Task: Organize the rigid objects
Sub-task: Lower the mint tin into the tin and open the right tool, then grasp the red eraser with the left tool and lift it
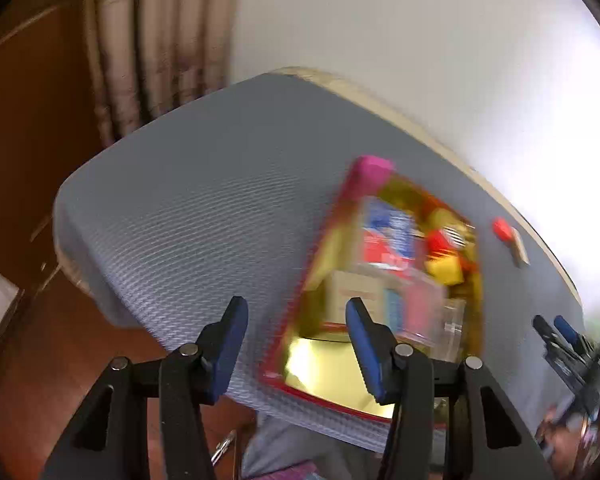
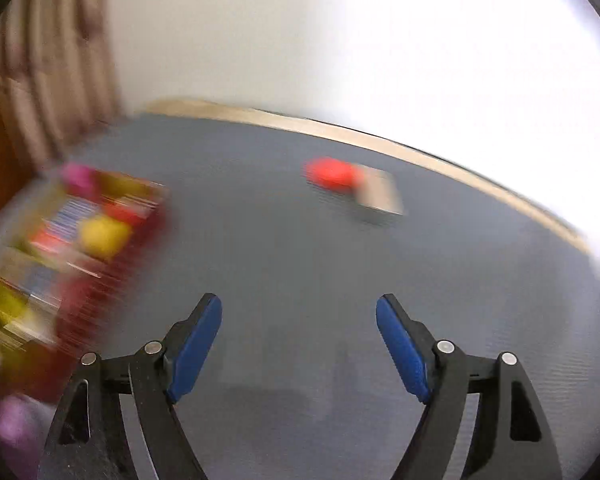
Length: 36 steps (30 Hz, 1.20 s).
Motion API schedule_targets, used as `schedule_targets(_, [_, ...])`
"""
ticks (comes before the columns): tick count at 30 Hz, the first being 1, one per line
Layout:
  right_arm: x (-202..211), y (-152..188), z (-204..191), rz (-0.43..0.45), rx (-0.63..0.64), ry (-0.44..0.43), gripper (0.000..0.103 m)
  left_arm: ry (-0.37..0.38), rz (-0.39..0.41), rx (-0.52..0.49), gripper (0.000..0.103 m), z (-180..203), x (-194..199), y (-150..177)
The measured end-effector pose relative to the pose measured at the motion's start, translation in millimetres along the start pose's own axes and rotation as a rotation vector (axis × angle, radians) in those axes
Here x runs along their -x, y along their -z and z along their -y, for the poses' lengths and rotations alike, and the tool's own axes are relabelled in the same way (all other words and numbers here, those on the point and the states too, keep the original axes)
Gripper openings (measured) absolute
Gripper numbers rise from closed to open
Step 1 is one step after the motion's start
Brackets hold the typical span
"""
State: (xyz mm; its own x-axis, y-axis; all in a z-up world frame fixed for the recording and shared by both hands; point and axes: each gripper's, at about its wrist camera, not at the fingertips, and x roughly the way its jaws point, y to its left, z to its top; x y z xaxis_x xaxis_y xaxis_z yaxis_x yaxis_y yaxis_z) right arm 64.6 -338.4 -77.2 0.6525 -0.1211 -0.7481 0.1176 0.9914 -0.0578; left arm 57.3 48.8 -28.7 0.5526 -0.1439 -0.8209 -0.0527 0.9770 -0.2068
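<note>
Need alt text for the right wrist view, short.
Open right tongs with blue pads hover empty over a grey-blue textured table mat. Ahead, a blurred red rounded object lies against a small beige block. At left, a blurred red box of colourful items.

- A box (image 1: 384,280) sits on the table (image 1: 204,200), with many small things inside it.
- A round thing (image 2: 332,174) and a block (image 2: 378,196) lie touching, far right of the box.
</note>
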Motion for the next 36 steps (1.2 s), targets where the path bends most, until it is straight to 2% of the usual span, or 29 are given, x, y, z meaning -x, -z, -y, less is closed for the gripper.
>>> schedule_targets(3, [-14.6, 20.1, 53.7, -0.044, 0.028, 0.191, 0.084, 0.045, -0.003, -0.120, 0.052, 39.2, 8.8, -1.9])
schedule_targets(5, [-21.9, 31.5, 82.9, -0.057, 0.042, 0.282, 0.085, 0.074, -0.030, -0.230, 0.052, 77.8, 10.0, -7.5])
schedule_targets(7, [-26.4, 39.3, 98.7, -0.059, 0.035, 0.332, 0.092, 0.106, -0.063, -0.355, 0.053, 122.8, 6.8, -15.9])
schedule_targets(10, [-26.5, 48.4, 118.6, -0.053, -0.050, 0.293, 0.094, 0.127, -0.095, -0.481, 0.053, 181.5, -6.1, -30.1])
schedule_targets(12, [-18.8, 48.9, 123.2, -0.005, -0.080, 0.251, 0.100, 0.159, -0.135, -0.561, 0.053, 228.4, -29.3, -45.2])
schedule_targets(16, [-3.3, 55.8, 135.8, 0.051, -0.121, 0.182, 0.102, 0.153, -0.207, -0.657, 0.053, 293.4, -88.1, -72.0])
schedule_targets(19, [1.1, 58.4, 141.5, 0.066, -0.138, 0.133, 0.102, 0.190, -0.282, -0.685, 0.053, 332.9, -131.6, -89.0])
schedule_targets(23, [4.3, 58.9, 140.8, 0.070, -0.130, 0.100, 0.102, 0.161, -0.258, -0.778, 0.053, 378.0, -171.8, -97.3])
schedule_targets(28, [12.1, 65.7, 138.7, 0.091, -0.139, 0.072, 0.102, 0.165, -0.278, -0.821, 0.053, 404.3, -212.8, -101.5])
schedule_targets(30, [14.1, 67.0, 140.0, 0.094, -0.143, 0.068, 0.102, 0.139, -0.293, -0.818, 0.053, 406.5, -229.7, -103.0])
schedule_targets(36, [14.6, 65.5, 139.8, 0.097, -0.147, 0.068, 0.102, 0.136, -0.333, -0.808, 0.053, 408.8, -263.0, -110.9])
